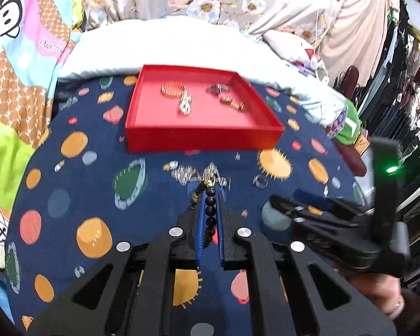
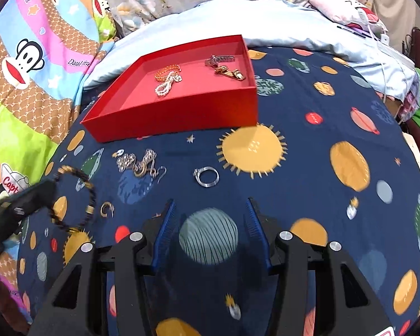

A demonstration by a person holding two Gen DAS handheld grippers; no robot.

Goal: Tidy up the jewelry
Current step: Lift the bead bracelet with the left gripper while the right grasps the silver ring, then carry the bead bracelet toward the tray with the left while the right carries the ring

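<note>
A red tray lies on a navy planet-print cloth and holds several pieces: an orange bracelet, a pearl string, a silver watch and a gold piece. My left gripper is shut on a dark bead bracelet, which hangs as a loop at the left of the right wrist view. My right gripper is open and empty above the cloth. A silver ring, a rhinestone chain and a small gold hoop lie loose on the cloth.
A pale blue pillow lies behind the tray. A cartoon monkey blanket covers the left side. Clothes hang at the far right. My right gripper shows at the right of the left wrist view.
</note>
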